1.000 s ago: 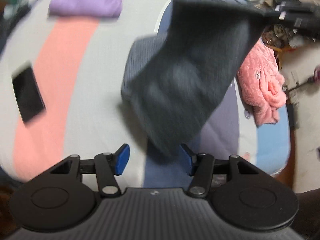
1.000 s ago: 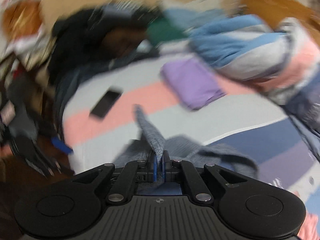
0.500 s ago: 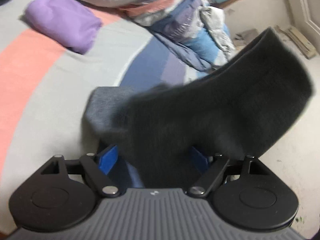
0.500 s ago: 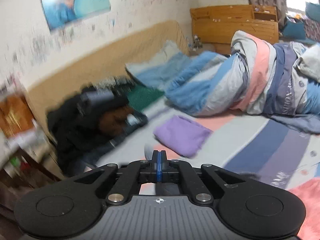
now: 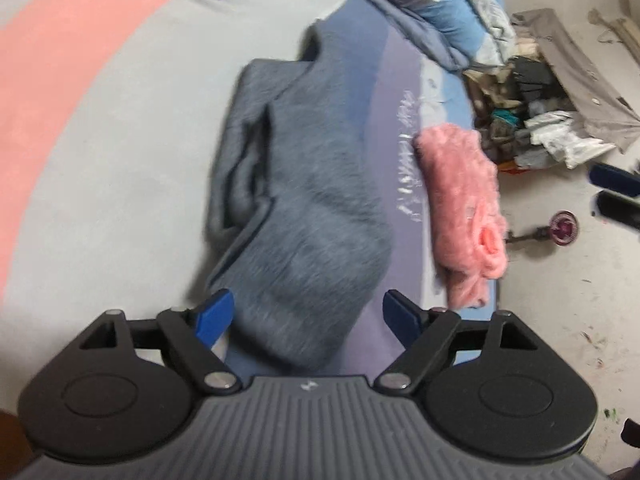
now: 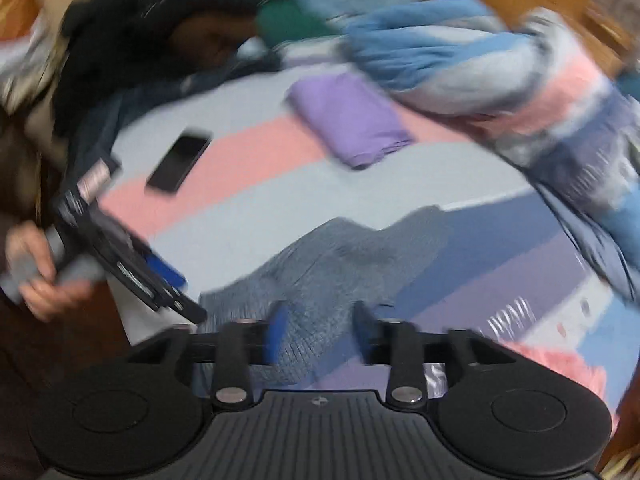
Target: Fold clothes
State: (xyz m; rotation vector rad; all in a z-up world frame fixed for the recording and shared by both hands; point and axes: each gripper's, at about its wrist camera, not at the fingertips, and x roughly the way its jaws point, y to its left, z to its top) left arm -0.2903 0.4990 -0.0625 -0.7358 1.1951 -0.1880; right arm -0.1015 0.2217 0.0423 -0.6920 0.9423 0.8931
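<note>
A grey knit garment (image 5: 304,200) lies folded over itself on the striped bedsheet (image 5: 120,128). My left gripper (image 5: 306,314) is open just above its near end, with the cloth between the blue pads but not gripped. My right gripper (image 6: 320,332) is open and hovers over the same garment (image 6: 328,264) from the other side. The left gripper and the hand holding it show at the left of the right wrist view (image 6: 132,268).
A folded purple garment (image 6: 352,120) and a black phone (image 6: 178,164) lie on the bed. A pink fluffy garment (image 5: 464,208) lies at the bed's right edge. A bundled striped duvet (image 6: 500,64) and dark clothes (image 6: 132,40) lie at the back. Clutter (image 5: 532,112) covers the floor.
My right gripper was shut on the grey garment and holding it up; it has let go and opened. The garment has dropped flat onto the bed. Both views swung down.
</note>
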